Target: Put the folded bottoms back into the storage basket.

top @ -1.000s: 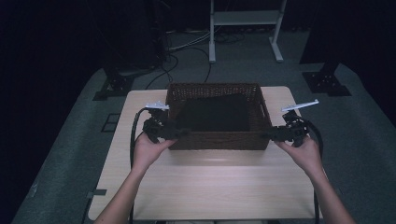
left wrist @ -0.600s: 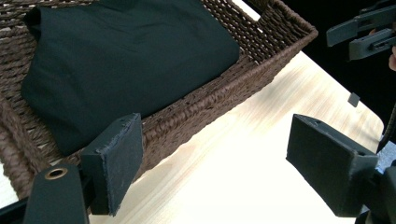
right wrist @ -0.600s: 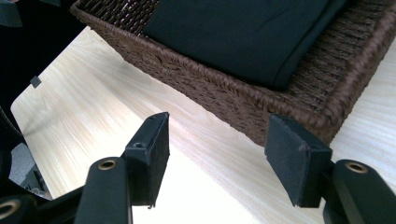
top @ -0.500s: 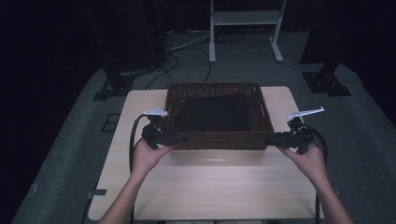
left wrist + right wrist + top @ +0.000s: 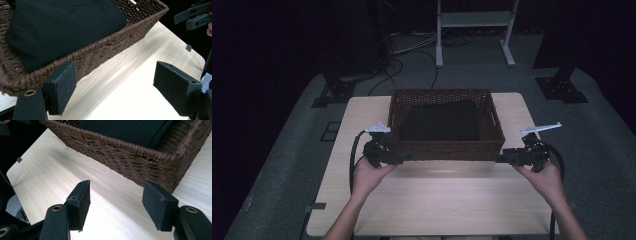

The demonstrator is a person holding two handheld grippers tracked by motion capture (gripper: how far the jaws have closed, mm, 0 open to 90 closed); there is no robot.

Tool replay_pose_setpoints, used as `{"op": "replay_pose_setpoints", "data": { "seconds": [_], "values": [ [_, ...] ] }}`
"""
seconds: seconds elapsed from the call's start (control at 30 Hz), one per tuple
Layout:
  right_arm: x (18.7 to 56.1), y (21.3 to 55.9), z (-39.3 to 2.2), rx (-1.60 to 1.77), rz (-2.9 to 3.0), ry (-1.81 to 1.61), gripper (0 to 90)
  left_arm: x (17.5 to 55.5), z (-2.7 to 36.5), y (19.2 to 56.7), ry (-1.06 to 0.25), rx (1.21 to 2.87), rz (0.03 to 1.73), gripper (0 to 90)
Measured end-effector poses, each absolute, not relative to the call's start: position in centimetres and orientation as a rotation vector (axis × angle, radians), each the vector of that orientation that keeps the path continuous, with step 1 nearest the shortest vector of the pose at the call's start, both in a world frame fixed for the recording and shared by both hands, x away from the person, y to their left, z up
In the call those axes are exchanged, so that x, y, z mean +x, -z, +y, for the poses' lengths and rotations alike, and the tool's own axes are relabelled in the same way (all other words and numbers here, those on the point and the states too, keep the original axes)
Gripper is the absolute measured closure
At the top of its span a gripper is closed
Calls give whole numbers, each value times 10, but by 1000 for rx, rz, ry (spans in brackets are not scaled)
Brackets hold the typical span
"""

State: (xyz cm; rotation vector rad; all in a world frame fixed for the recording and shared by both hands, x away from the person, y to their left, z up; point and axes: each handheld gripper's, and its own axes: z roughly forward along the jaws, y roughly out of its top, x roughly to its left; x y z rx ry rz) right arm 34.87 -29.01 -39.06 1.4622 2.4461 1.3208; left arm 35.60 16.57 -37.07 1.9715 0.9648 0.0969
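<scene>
High view: left tongs (image 5: 398, 159) gape, empty, at the near left corner of the wicker basket (image 5: 444, 149) mid-desk; it looks stiff, light, best gripped by its rim; right tongs (image 5: 502, 159) gape empty, near right corner.

Dark room; grey carpet floor (image 5: 287, 165); white metal stand (image 5: 474, 20) at back; black cables (image 5: 402, 55) on floor.

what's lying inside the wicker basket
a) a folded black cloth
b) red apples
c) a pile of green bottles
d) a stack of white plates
a, a folded black cloth covers the floor of the basket, seen in the high view and both gripper views.
</scene>
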Motion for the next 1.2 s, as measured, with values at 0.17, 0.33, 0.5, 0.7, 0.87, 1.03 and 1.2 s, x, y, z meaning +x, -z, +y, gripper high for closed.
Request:
{"op": "replay_pose_setpoints", "data": {
  "seconds": [0.17, 0.33, 0.5, 0.7, 0.87, 1.03, 1.2],
  "values": [
    [345, 396, -291, 1464, 2452, -1321, 374, 349, 166, 374, -108, 1970, 954, 177],
    [340, 402, -296, 1477, 2444, -1332, 374, 344, 166, 381, -100, 1976, 954, 176],
    [337, 412, -300, 1505, 2447, -1326, 372, 341, 168, 386, -98, 1972, 960, 176],
    [336, 421, -301, 1527, 2453, -1317, 372, 337, 168, 392, -122, 1964, 956, 169],
    [334, 427, -300, 1530, 2461, -1313, 368, 333, 166, 399, -122, 1971, 950, 169],
    [331, 432, -301, 1538, 2458, -1313, 367, 330, 168, 408, -117, 1972, 955, 168],
    [329, 438, -303, 1550, 2448, -1330, 364, 327, 172, 418, -110, 1955, 970, 168]
  ]
}}
